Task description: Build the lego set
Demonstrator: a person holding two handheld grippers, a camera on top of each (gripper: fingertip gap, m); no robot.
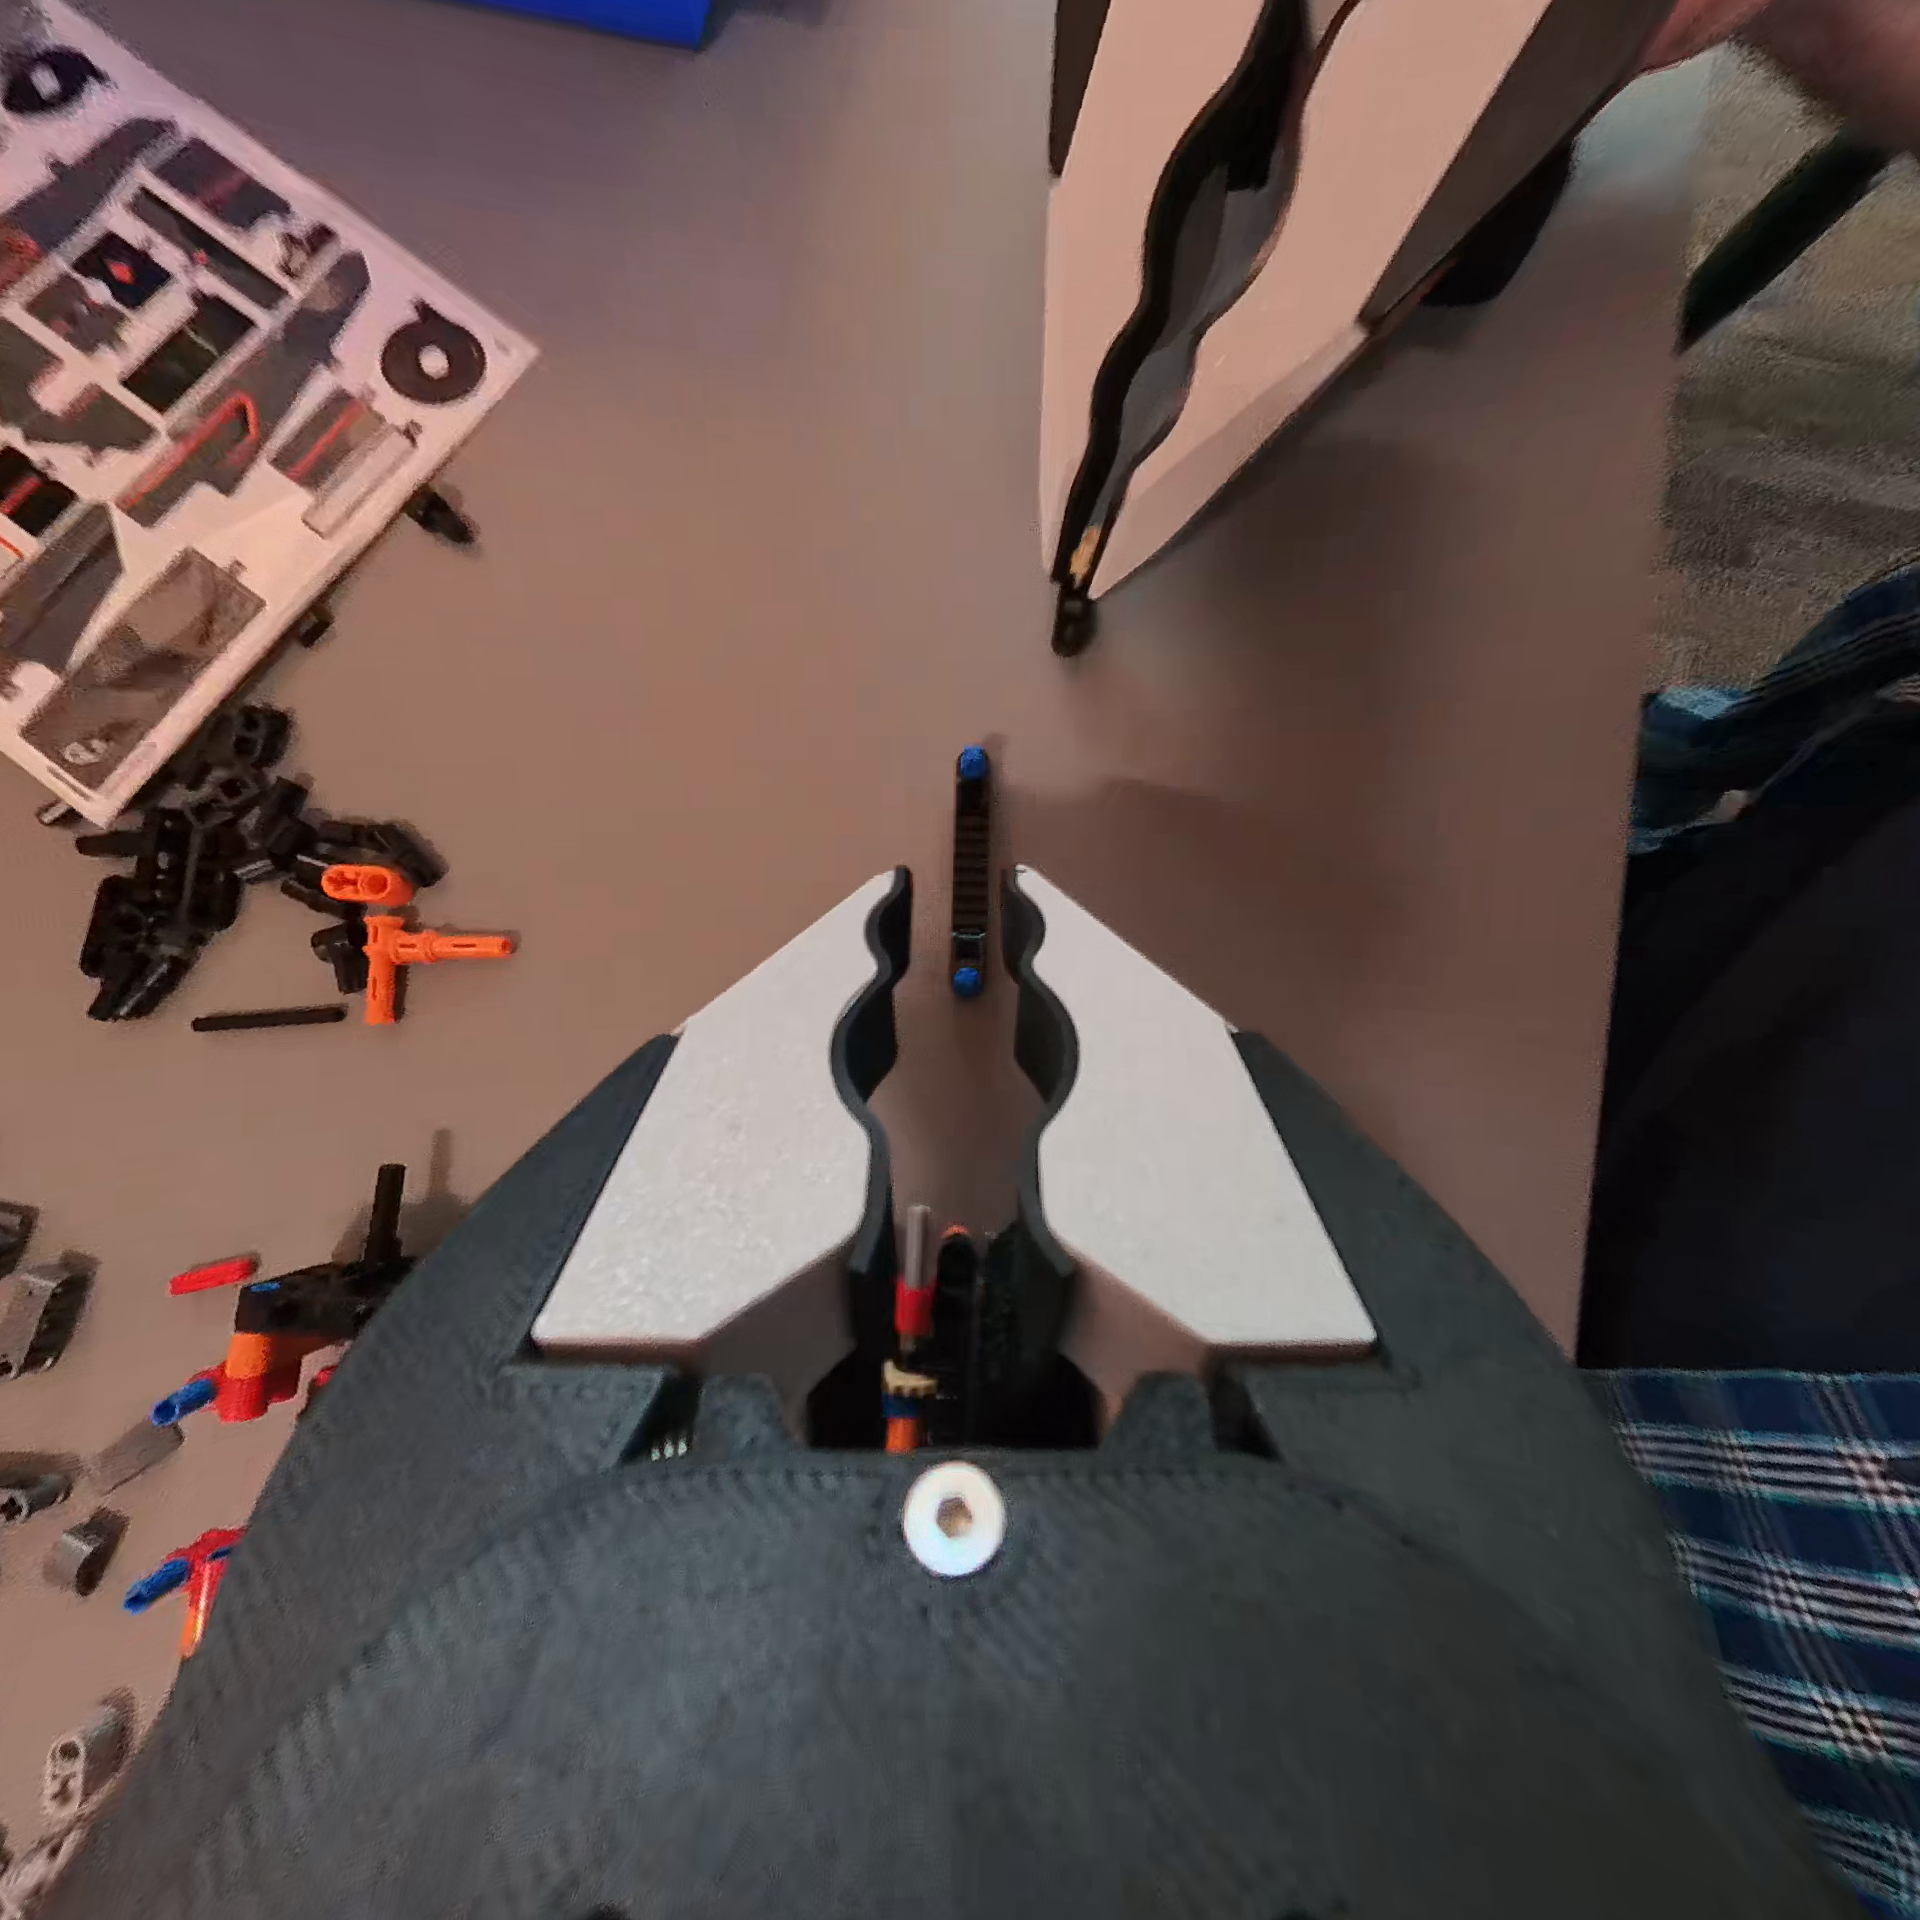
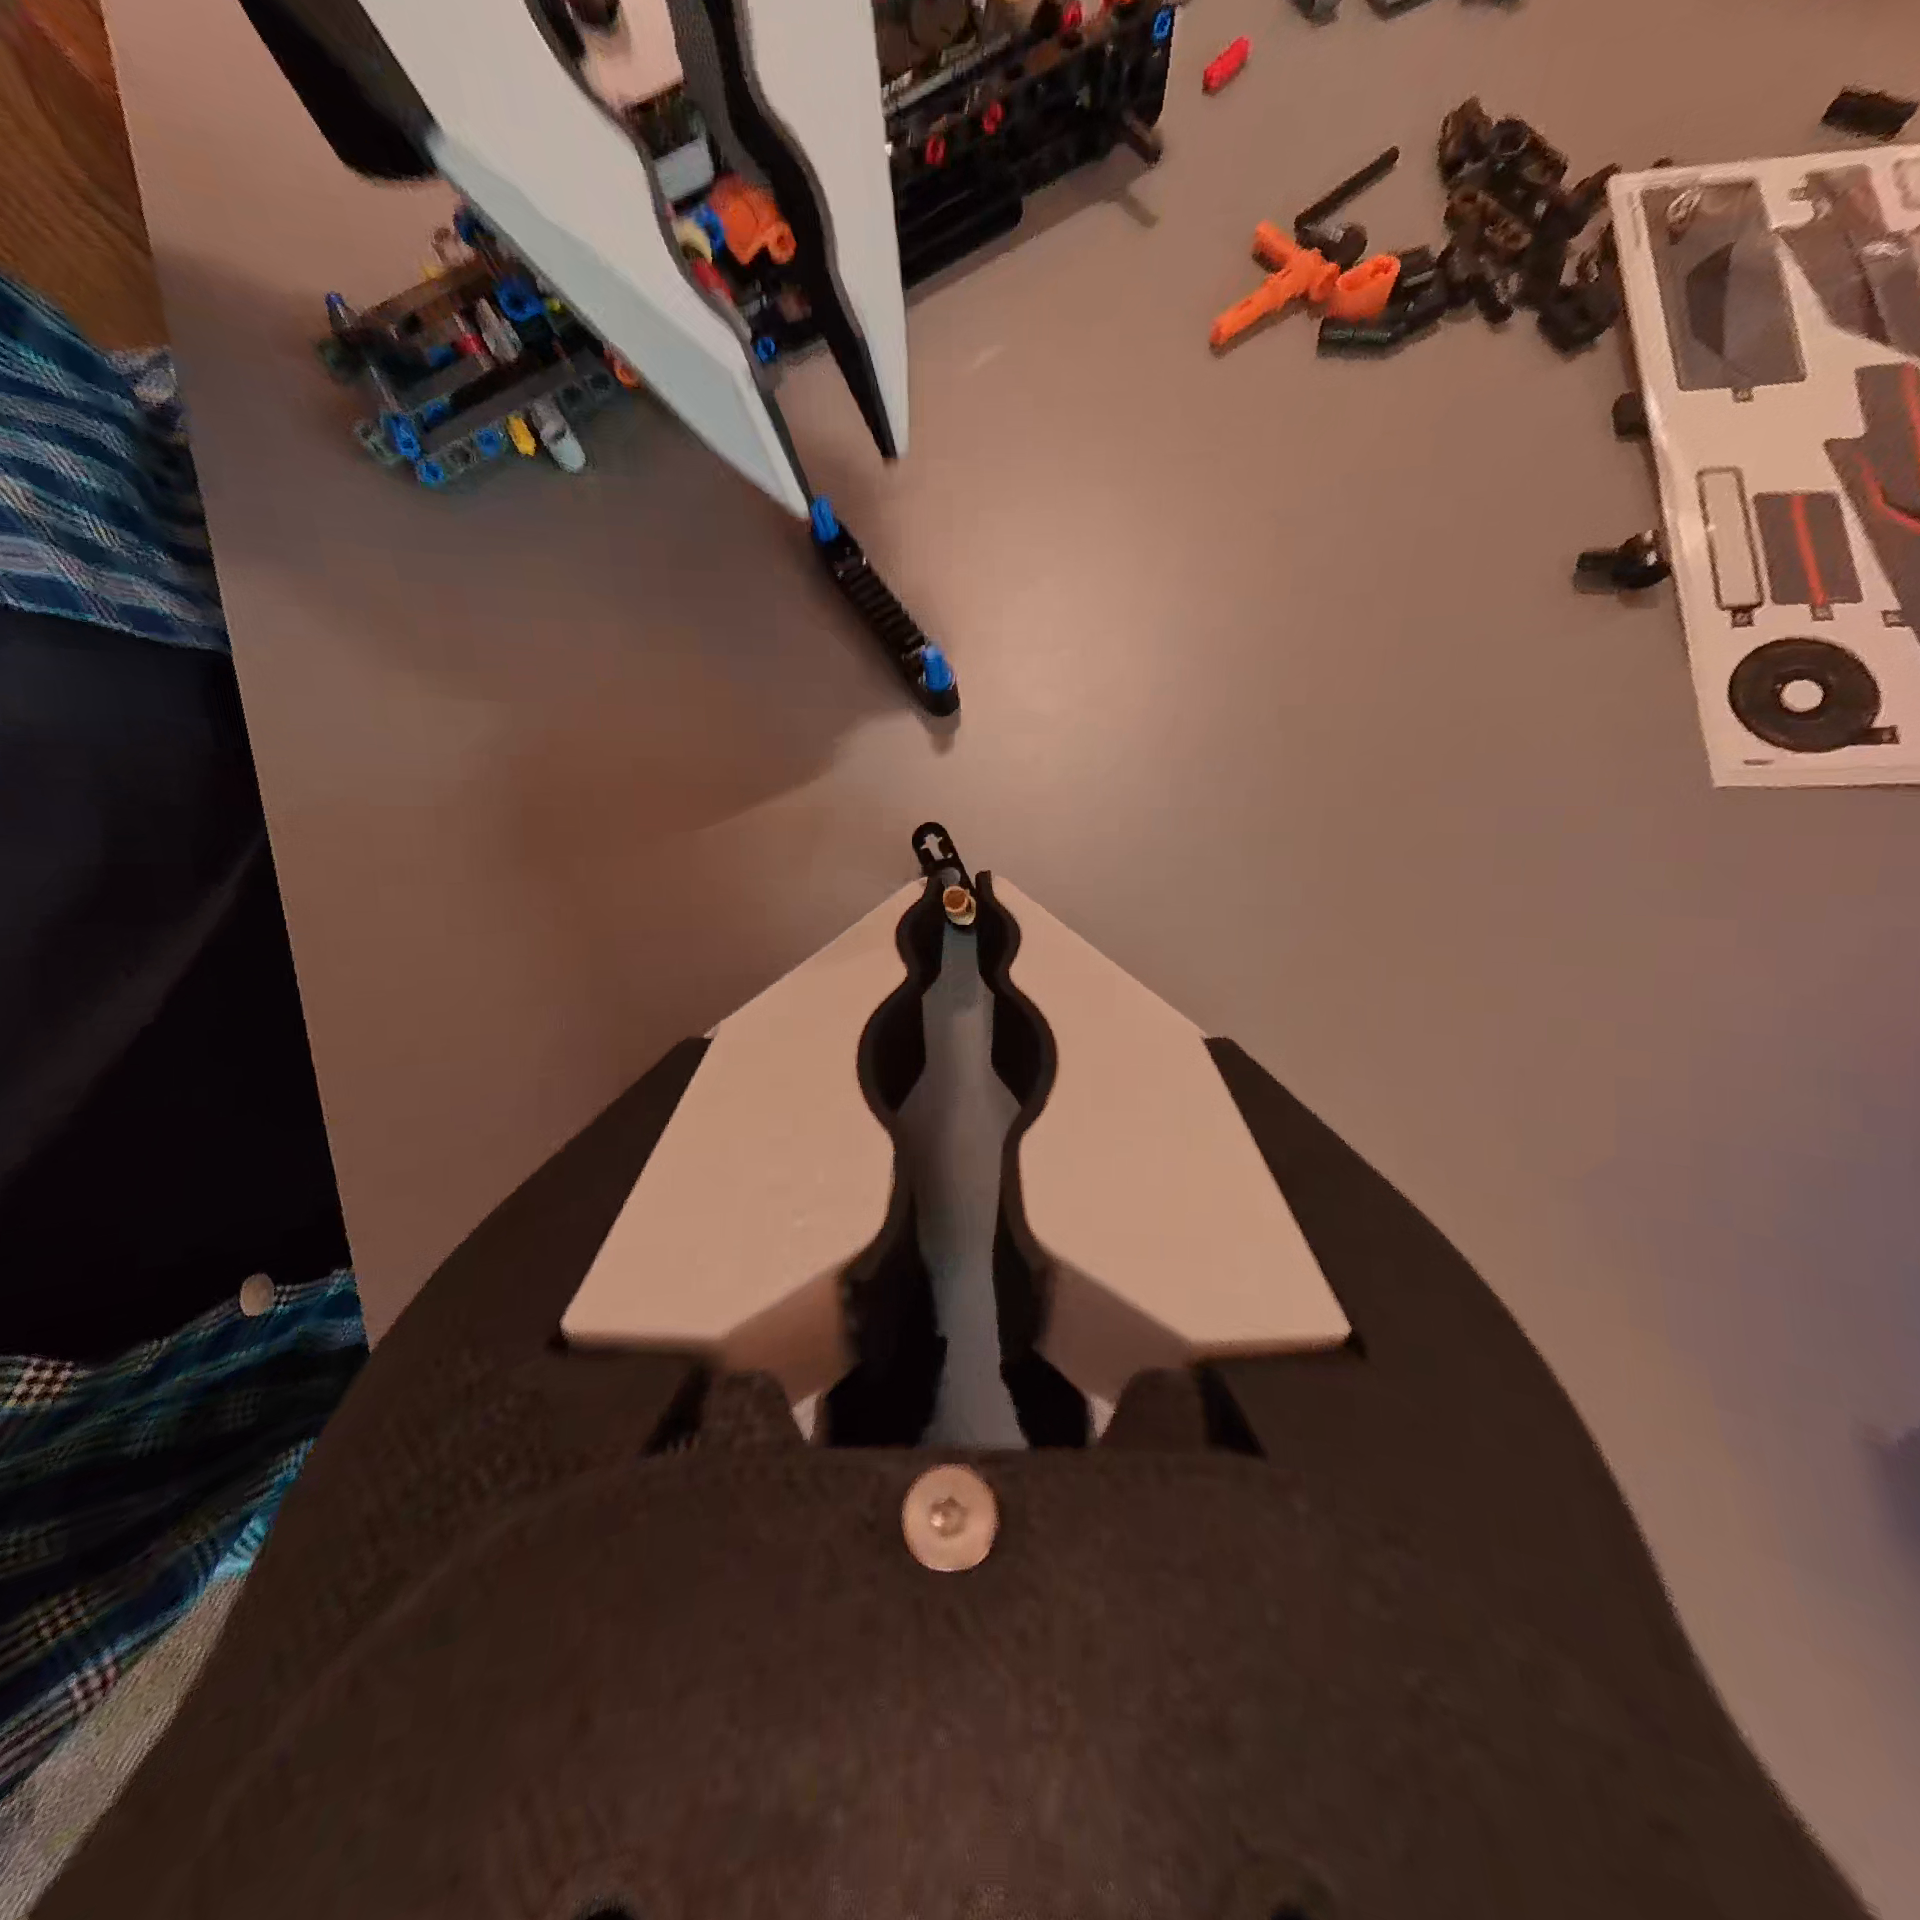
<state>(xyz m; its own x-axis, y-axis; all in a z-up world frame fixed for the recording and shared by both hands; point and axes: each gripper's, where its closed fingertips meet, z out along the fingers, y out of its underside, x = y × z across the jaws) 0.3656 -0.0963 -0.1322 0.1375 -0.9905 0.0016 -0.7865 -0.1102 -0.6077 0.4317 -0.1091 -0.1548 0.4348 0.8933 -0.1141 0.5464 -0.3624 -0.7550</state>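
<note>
A black toothed rack with a blue pin at each end lies on the brown table. My left gripper is open, its tips on either side of the rack's near half without closing on it. The rack also shows in the right wrist view, with the left gripper at its far end. My right gripper is shut on a small black connector with a tan pin. In the left wrist view the right gripper holds this connector just above the table, beyond the rack.
A sticker sheet lies far left, with a pile of black and orange pieces beside it. A partly built assembly and a larger black one stand behind the left gripper. The table edge and a plaid sleeve are at right.
</note>
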